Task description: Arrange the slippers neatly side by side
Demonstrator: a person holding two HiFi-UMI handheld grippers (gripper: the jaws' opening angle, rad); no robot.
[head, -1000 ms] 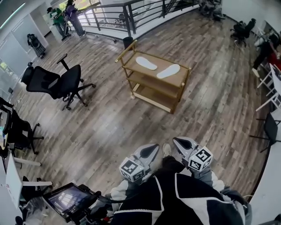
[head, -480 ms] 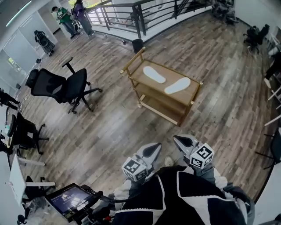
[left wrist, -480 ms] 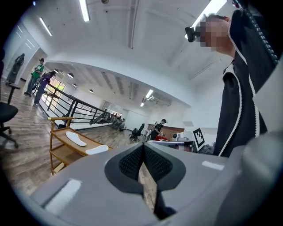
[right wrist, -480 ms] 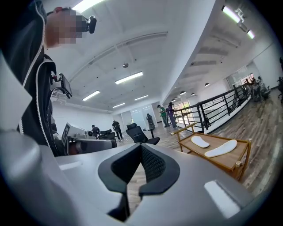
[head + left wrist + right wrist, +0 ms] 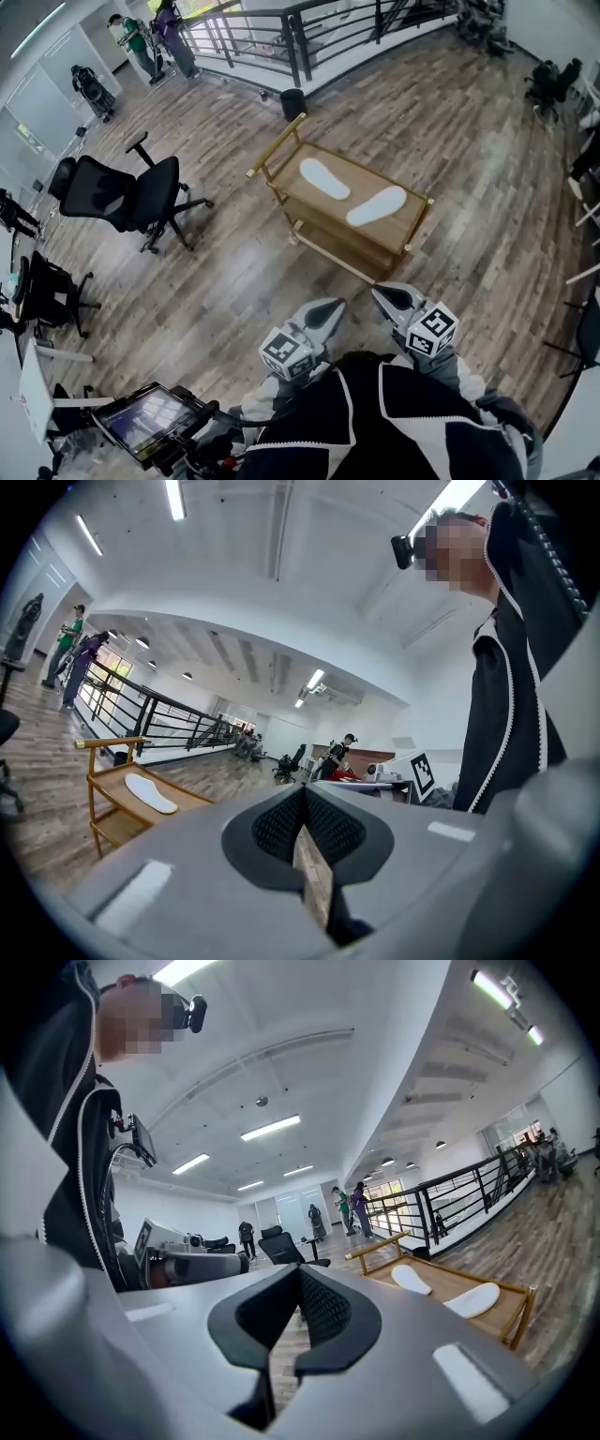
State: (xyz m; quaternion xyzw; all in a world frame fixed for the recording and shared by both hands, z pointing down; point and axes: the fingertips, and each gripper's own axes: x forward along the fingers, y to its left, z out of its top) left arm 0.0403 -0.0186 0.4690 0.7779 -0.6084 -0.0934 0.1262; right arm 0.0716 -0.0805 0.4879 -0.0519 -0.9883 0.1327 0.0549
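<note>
Pale wood makes up the shelved trolley (image 5: 330,214). On its flat top lie a white slipper (image 5: 324,178), thin and sole-shaped, by the handle end, and a second slipper (image 5: 376,206) beside it, the two splayed apart, not touching. Short of the trolley, over the plank floor (image 5: 216,281), the smooth grey left gripper (image 5: 323,314) and right gripper (image 5: 386,296) have their ribbed black pads clenched together on nothing.
</note>
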